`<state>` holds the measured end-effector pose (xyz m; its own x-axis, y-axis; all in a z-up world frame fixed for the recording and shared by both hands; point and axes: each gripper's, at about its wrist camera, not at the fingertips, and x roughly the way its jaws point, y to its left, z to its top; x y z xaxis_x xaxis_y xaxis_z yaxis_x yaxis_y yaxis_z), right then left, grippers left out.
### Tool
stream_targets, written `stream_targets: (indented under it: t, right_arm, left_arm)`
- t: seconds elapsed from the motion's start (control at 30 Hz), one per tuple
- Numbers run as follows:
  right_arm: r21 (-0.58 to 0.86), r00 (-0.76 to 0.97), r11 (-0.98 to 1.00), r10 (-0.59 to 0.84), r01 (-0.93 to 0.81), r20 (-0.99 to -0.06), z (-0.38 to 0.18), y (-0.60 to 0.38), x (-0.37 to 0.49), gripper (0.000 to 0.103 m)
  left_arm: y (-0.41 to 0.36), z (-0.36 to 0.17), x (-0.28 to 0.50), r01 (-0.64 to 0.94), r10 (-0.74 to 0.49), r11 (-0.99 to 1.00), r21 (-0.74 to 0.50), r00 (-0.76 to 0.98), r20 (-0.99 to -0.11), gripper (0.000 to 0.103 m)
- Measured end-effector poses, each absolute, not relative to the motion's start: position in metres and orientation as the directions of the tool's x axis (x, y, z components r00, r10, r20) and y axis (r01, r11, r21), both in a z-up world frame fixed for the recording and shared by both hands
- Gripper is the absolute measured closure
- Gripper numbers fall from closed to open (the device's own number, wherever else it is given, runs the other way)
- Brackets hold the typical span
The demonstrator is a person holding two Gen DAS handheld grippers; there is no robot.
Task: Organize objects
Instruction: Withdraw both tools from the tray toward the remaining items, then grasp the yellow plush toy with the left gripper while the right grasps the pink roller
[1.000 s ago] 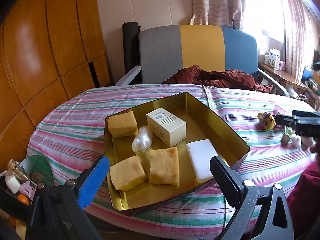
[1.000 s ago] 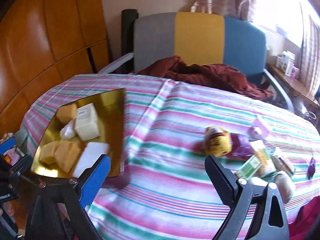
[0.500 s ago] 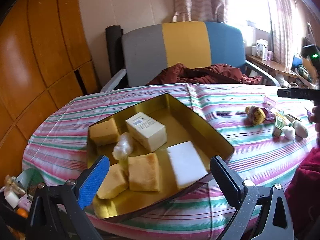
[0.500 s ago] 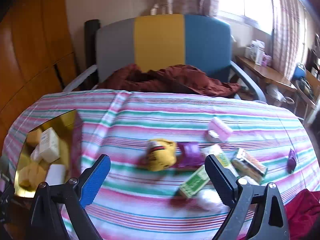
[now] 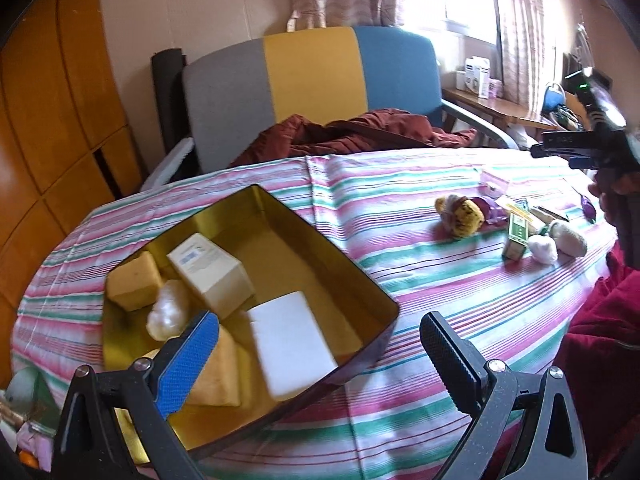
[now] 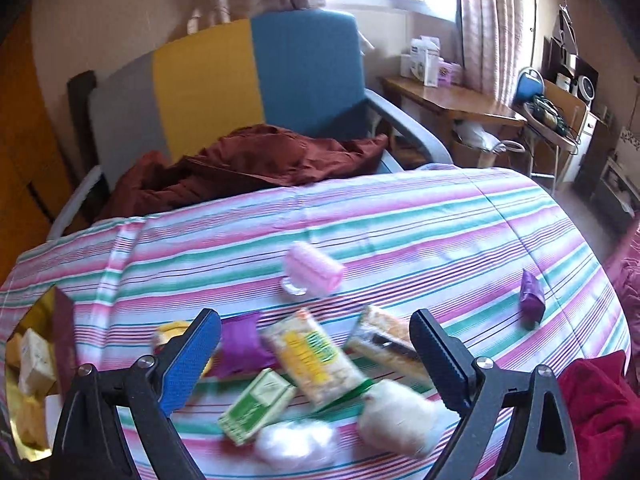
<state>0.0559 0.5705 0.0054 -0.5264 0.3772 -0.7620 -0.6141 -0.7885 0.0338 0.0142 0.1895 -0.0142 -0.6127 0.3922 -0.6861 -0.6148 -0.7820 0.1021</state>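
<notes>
A gold tin tray [image 5: 356, 268] lies on the striped tablecloth, holding yellow sponges [image 5: 134, 282], a white box [image 5: 210, 268], a white block [image 5: 292, 340] and a clear wrapped lump [image 5: 168, 314]. My left gripper [image 5: 320, 354] hangs open over the tray's near right corner, holding nothing. My right gripper [image 6: 316, 358] is open above a cluster of loose items: a yellow snack pack [image 6: 312, 356], a green box [image 6: 258, 406], a purple packet [image 6: 240, 342], white puffs [image 6: 394, 412] and a pink roll [image 6: 314, 272]. The yellow toy [image 5: 462, 214] lies left of them.
A grey, yellow and blue chair [image 5: 312, 92] with a dark red cloth [image 5: 352, 132] stands behind the table. A small purple packet [image 6: 532, 294] lies apart at the right. A wooden side desk [image 6: 448, 98] is beyond. Red fabric [image 6: 600, 400] hangs at the table's right edge.
Both views have swung to the right. The right gripper moved from beside the tray to over the loose items; the left one shifted toward the tray's right corner. Both stay open.
</notes>
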Motion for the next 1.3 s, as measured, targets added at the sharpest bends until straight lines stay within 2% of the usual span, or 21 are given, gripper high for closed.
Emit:
stream_targets:
  t: [0.23,0.5,0.73,0.77,0.83,0.87,1.1,1.3]
  right_arm:
    - [-0.075,-0.446,-0.82,0.383,-0.567,-0.809,-0.025,0.591,0.018,0.007]
    - [-0.23,-0.409,-0.916,0.357,-0.329,-0.84,-0.061,0.591,-0.036,0.007]
    - [-0.241,-0.341,-0.949,0.3,-0.204,-0.891,-0.091,0.604,-0.062,0.007]
    - [-0.245,-0.334,-0.948,0.302,-0.202,-0.893,-0.094,0.605,-0.063,0.009]
    - [-0.196,-0.342,-0.961,0.255,-0.196,-0.904,-0.097,0.605,-0.064,0.031]
    - [-0.192,-0.349,-0.961,0.253,-0.2,-0.902,-0.096,0.604,-0.063,0.038]
    - [-0.16,-0.417,-0.958,0.25,-0.239,-0.874,-0.091,0.597,-0.048,0.039]
    - [-0.121,-0.5,-0.949,0.258,-0.291,-0.827,-0.062,0.607,-0.045,0.039]
  left_arm:
    - [0.22,-0.019,0.009,-0.66,0.419,-0.746,0.092,-0.572,-0.705,0.002]
    - [0.249,-0.026,0.001,-0.698,0.436,-0.712,0.077,-0.525,-0.731,0.002]
    - [0.275,-0.027,-0.012,-0.717,0.465,-0.696,0.026,-0.478,-0.745,0.002]
    - [0.28,-0.027,-0.015,-0.721,0.471,-0.693,0.014,-0.468,-0.748,0.002]
    - [0.288,-0.027,-0.019,-0.724,0.48,-0.69,-0.004,-0.453,-0.752,0.002]
    - [0.293,-0.027,-0.022,-0.724,0.485,-0.69,-0.018,-0.443,-0.754,0.002]
    - [0.327,-0.035,-0.042,-0.708,0.502,-0.697,-0.109,-0.374,-0.78,0.003]
    - [0.364,-0.046,-0.059,-0.694,0.502,-0.705,-0.146,-0.342,-0.794,0.003]
